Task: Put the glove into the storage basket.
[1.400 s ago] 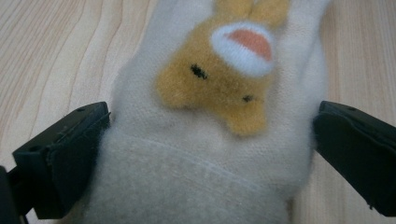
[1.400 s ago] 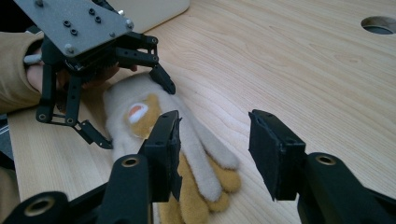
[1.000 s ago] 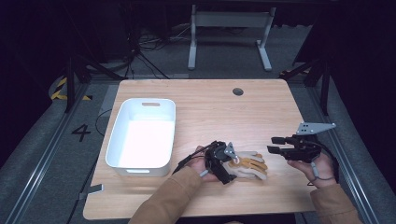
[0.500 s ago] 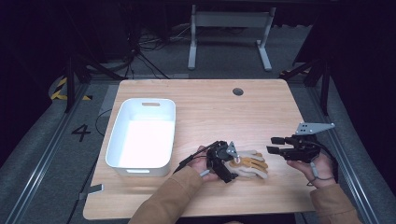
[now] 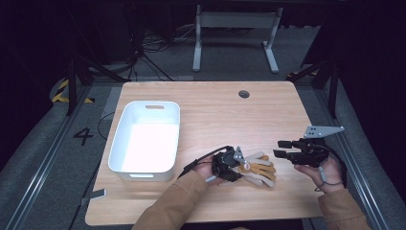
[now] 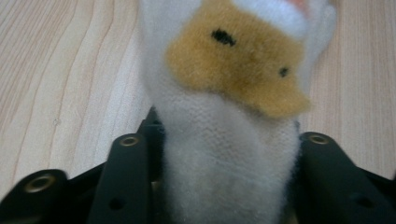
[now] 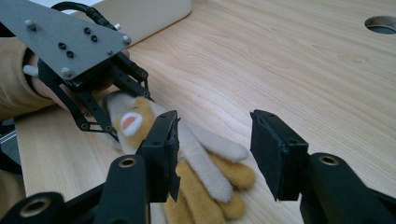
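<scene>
- Plush gloves (image 5: 256, 167), white and tan with a small face patch, lie on the wooden table (image 5: 215, 110) near its front edge, between the two hands.
- Left gripper (image 5: 229, 164) sits at the gloves' cuff end; in the left gripper view its black jaws press against both sides of the white knit cuff, holding it.
- Right gripper (image 5: 285, 149) hovers just right of the gloves' fingertips, apart from them; its jaws stand wide with nothing between them.
- In the right gripper view the glove fingers (image 7: 210, 172) spread toward the camera, and the left gripper's grey plate (image 7: 60, 37) shows behind.
- White plastic bin (image 5: 145, 139) stands left of the gloves, well apart.
</scene>
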Demonstrator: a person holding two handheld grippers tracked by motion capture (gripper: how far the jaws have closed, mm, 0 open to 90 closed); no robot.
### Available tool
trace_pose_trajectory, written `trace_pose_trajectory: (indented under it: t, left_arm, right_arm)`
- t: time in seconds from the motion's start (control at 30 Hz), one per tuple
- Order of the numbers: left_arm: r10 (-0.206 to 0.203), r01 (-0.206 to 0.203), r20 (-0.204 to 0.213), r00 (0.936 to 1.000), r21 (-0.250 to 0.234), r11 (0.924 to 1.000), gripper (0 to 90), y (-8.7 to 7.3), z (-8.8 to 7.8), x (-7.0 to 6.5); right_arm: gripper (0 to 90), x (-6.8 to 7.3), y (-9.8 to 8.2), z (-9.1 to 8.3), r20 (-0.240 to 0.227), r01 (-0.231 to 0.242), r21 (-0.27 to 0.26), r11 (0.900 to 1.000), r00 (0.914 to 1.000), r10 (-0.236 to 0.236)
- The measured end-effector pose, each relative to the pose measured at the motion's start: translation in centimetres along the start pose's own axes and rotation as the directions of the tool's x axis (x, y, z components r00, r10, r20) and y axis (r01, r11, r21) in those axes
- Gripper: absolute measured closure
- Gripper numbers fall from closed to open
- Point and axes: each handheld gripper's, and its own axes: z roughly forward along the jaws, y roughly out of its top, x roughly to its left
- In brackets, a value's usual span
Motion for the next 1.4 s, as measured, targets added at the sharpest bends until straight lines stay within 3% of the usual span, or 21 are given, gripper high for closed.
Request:
trace_pose_trajectory:
  t: [0.2, 0.53, 0.87, 1.17, 1.4]
  left_arm:
    - [-0.01, 0.01, 0.003, 0.9999, -0.009, 0.9999, 64.0, -0.1, 0.0, 0.0]
    - [-0.085, 0.085, 0.012, 0.9963, -0.004, 0.9964, 64.9, 0.2, -0.1, 0.2]
    - [-0.106, 0.106, 0.025, 0.9941, -0.028, 0.9939, 65.7, 0.6, -1.0, 0.2]
    - [-0.177, 0.177, 0.004, 0.9841, -0.076, 0.9812, 65.4, 1.1, -2.8, 0.1]
    - [-0.207, 0.203, -0.024, 0.9782, -0.111, 0.973, 65.2, 1.2, -4.3, 0.0]
  right_arm:
    - [52.1, -0.1, 0.0, -0.1, 0.002, -0.004, -0.003, 1.0, 1.0, 0.004]
    - [52.1, -0.3, 0.0, -0.1, 0.004, -0.007, -0.005, 1.0, 1.0, 0.007]
    - [52.6, -0.5, -0.1, -0.5, 0.015, -0.012, -0.018, 1.0, 0.9998, 0.012]
    - [53.3, -0.8, -0.1, -0.6, 0.035, -0.019, -0.025, 1.0, 0.9992, 0.02]
    - [53.8, -1.2, -0.2, -0.4, 0.049, -0.027, -0.024, 0.999, 0.9984, 0.028]
